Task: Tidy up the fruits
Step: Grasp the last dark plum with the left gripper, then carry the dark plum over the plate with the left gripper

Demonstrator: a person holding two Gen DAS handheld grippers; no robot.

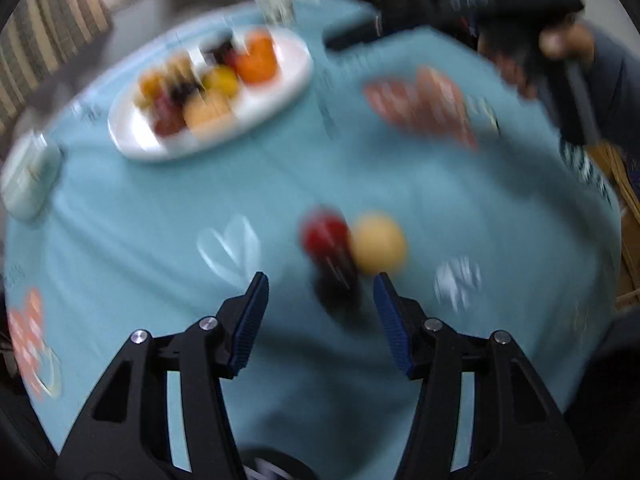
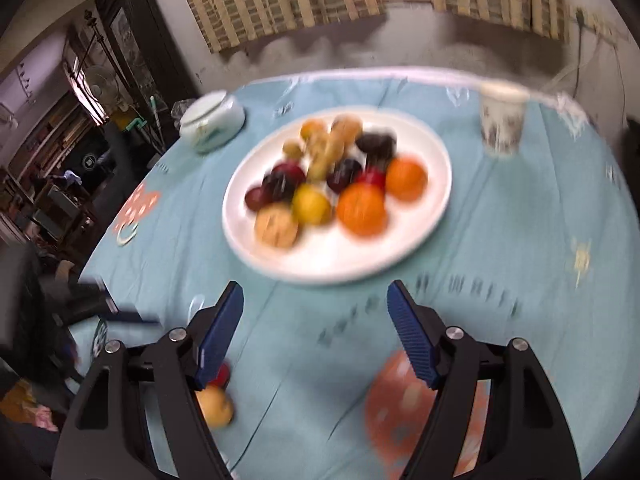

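In the left wrist view my left gripper (image 1: 320, 280) is open above the blue tablecloth. Just past its fingertips lie a red fruit (image 1: 324, 232), a pale yellow fruit (image 1: 378, 242) and a dark fruit (image 1: 338, 292); the pads touch none of them. A white plate (image 1: 132, 136) with several fruits sits at the back left. In the right wrist view my right gripper (image 2: 315, 292) is open and holds nothing, short of the plate (image 2: 340, 268), which holds oranges (image 2: 362, 208), plums and other fruits. The yellow fruit (image 2: 216, 406) and red fruit (image 2: 221, 376) show beside its left finger.
A pale lidded jar (image 2: 212, 120) stands left of the plate and a patterned cup (image 2: 502, 120) at the back right. A person's hand and sleeve (image 1: 612, 80) hold a dark blurred device at the top right. The table's round edge runs close on both sides.
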